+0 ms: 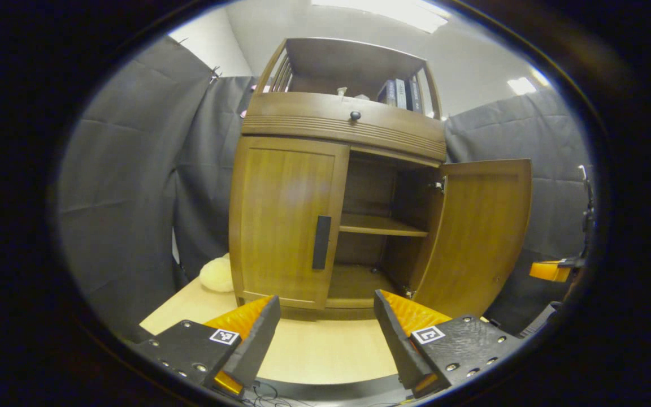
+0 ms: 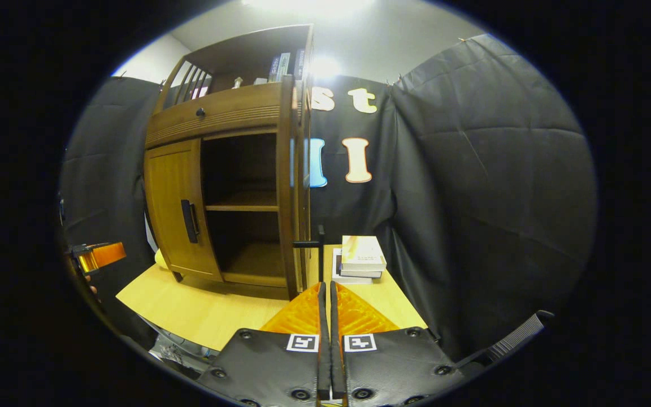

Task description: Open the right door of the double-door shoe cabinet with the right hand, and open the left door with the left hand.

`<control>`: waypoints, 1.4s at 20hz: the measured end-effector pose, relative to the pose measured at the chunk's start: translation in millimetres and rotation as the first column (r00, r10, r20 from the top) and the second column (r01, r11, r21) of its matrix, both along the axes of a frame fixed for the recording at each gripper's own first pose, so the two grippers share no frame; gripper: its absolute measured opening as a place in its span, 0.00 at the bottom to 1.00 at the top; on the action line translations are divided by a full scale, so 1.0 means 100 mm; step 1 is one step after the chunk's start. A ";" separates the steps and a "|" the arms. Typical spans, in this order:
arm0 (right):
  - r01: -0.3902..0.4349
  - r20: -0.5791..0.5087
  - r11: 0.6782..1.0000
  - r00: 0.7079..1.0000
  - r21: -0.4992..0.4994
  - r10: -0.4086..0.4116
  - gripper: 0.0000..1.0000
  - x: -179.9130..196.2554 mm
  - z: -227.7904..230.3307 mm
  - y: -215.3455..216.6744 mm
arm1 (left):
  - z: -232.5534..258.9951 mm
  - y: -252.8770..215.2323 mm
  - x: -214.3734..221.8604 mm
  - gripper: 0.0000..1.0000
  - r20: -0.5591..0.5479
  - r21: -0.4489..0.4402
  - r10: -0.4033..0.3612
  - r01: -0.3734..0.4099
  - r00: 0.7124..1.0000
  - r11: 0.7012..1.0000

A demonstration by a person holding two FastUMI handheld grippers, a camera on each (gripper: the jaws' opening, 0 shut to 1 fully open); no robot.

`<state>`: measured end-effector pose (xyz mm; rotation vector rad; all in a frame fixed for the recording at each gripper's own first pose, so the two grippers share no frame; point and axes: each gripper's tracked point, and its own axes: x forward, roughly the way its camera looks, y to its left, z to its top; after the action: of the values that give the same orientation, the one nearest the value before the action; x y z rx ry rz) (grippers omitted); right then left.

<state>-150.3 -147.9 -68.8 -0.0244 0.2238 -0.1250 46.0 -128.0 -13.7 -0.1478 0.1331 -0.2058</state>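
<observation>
Standing far on the counter (image 1: 314,350): shoe cabinet (image 1: 337,186), left door (image 1: 283,217) shut (dark handle), right door (image 1: 481,232) swung wide, bare shelf (image 1: 379,226) inside. Left tool (image 1: 325,316) spread open, holding nothing; right tool (image 2: 326,299) pressed closed, empty.

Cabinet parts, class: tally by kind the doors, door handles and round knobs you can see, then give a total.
Doors: 2, left door closed, right door open
Door handles: 2, left handle, right handle
Round knobs: 1, drawer knob
Total: 5
</observation>
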 end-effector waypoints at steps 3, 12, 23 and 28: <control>-0.041 0.026 0.999 0.999 0.010 0.041 0.02 0.00 0.17 0.45 | -0.17 0.23 0.06 0.95 -0.013 -0.004 -0.018 0.018 1.000 1.000; -0.180 0.110 0.982 0.979 0.064 0.172 0.00 0.68 0.31 1.47 | 0.08 0.62 0.49 0.94 0.021 -0.034 -0.008 0.008 1.000 0.999; -0.177 0.041 0.980 0.984 0.087 0.174 0.97 1.82 -0.03 1.61 | 0.19 0.28 1.76 0.94 0.016 0.009 -0.025 0.025 1.000 1.000; -0.175 0.043 0.981 0.984 0.083 0.172 0.98 2.03 -0.04 1.57 | 0.12 0.08 2.24 0.94 0.003 0.026 -0.026 0.026 1.000 0.999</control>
<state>52.8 8.9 -73.3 0.0447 0.1901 0.0583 270.3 -120.2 -1.8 -0.1200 0.1340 -0.2304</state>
